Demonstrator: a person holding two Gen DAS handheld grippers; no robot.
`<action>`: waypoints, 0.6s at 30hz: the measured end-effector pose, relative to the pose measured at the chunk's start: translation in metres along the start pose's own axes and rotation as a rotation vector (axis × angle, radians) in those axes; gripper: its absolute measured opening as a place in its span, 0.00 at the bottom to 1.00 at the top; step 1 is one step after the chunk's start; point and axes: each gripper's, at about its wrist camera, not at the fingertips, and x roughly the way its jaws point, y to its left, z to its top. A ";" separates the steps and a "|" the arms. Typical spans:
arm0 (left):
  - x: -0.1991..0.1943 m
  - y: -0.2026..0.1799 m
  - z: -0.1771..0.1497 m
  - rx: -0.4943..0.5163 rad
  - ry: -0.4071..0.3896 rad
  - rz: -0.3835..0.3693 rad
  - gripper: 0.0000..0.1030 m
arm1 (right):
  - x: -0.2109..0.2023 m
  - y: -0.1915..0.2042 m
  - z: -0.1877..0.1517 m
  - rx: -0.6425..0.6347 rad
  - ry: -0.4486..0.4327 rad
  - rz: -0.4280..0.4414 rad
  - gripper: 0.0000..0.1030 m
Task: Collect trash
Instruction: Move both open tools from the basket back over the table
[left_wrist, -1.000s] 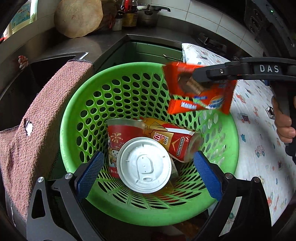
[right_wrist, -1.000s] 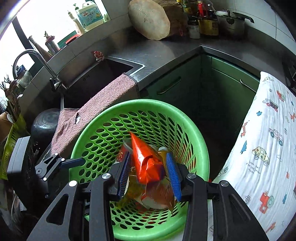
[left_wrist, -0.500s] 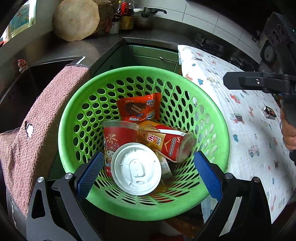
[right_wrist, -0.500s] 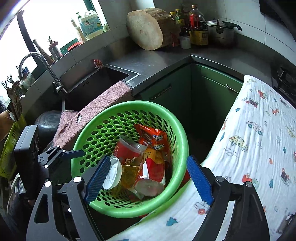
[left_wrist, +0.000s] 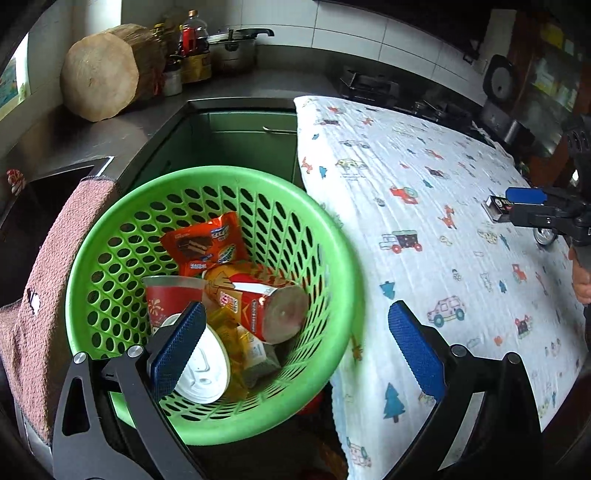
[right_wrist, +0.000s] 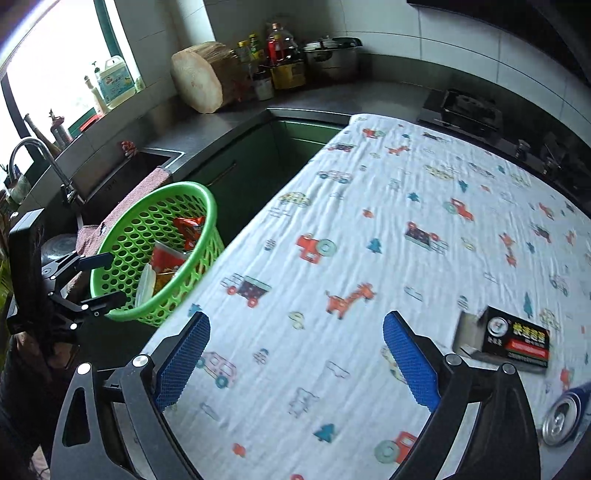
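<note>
With wrappers and cups already in the green basket (left_wrist: 343, 258), the empty right gripper (right_wrist: 295, 354), jaws opening wide, must next reach right for the black box (right_wrist: 517, 339) on the table; the left gripper (left_wrist: 295, 343) gapes empty.

glossy perforated plastic basket (left_wrist: 332, 236), crinkled cotton tablecloth (right_wrist: 369, 240), rough wooden block (left_wrist: 99, 81).

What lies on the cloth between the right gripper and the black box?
Nothing: in the right wrist view, only bare printed cloth separates the right gripper from the black box.
</note>
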 end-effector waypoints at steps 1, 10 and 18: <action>0.002 -0.009 0.003 0.014 0.000 -0.011 0.95 | -0.008 -0.014 -0.006 0.026 -0.001 -0.022 0.89; 0.022 -0.079 0.025 0.124 -0.008 -0.115 0.95 | -0.086 -0.126 -0.044 0.312 -0.004 -0.252 0.91; 0.038 -0.117 0.033 0.205 -0.006 -0.199 0.95 | -0.131 -0.212 -0.064 0.721 -0.011 -0.392 0.91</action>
